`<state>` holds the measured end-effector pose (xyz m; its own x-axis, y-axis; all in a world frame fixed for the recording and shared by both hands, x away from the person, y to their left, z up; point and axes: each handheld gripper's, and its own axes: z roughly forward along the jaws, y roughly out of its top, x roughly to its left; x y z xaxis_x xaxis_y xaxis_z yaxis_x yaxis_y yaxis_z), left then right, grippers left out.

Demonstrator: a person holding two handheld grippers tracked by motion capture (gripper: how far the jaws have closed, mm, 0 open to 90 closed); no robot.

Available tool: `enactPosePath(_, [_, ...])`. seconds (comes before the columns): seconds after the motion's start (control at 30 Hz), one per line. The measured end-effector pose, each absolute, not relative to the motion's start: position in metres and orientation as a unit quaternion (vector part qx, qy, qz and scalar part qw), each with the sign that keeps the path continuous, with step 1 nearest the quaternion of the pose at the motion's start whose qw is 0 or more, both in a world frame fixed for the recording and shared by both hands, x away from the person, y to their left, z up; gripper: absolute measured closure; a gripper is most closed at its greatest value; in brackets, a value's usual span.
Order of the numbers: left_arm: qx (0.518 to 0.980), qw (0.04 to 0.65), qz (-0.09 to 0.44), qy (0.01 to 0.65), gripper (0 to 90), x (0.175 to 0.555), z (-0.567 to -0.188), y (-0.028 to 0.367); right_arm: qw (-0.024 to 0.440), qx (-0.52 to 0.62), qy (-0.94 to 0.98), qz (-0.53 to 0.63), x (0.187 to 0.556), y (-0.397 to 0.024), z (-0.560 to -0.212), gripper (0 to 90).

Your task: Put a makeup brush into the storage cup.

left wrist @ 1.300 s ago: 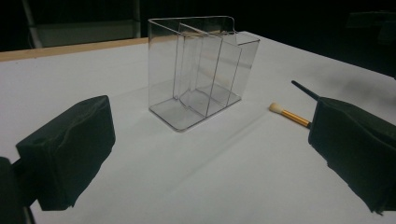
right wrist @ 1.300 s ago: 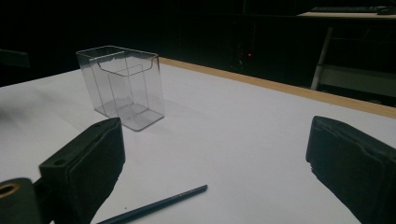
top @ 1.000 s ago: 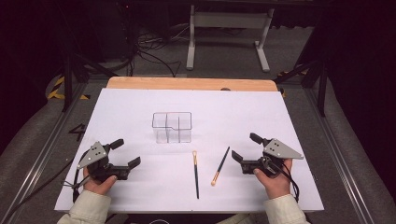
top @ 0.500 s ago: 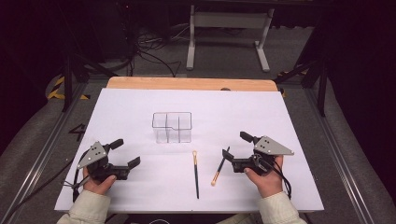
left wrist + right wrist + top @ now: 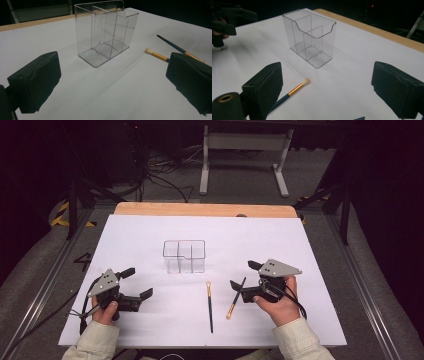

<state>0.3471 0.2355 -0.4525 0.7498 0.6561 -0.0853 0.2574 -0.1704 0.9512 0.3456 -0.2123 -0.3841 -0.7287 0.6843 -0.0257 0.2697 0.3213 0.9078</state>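
White paper covers the table (image 5: 320,320), with dark floor, cables and a metal stand beyond its far edge. Starting at the right gripper (image 5: 239,277), its jaws stand wide apart and grasp nothing, though they have just been closing a little; the near jaw sits right over the upper end of the slanted brush (image 5: 236,298), which lies beneath and between them. That brush runs from about 1 o'clock down to 7 o'clock, dark end up, gold-orange end toward the person. Just to its 9 o'clock lies the second brush (image 5: 209,306), nearly straight along 12 to 6, pale tip at the top; in the right gripper view its tip (image 5: 306,81) pokes out beside the left jaw. The right hand is clearly the nearer one to both brushes. The left gripper (image 5: 137,283) rests well away at the table's 8 o'clock, jaws released and bare. At 11 o'clock from the right jaws stands the clear organizer (image 5: 184,256), upright, its compartments bare. Open paper surrounds the brushes on all sides, so I judge a straight descent and a lift toward the organizer have room, with the near table edge the closest limit.
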Motion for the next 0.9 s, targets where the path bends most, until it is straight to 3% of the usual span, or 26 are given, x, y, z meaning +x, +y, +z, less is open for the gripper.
enactPosePath(0.9, [0.756, 0.555, 0.175, 0.299, 0.8, 0.343, -0.452, 0.237, 0.162, 0.286, 0.881, 0.339, 0.366, -0.169, -0.360, 11.6])
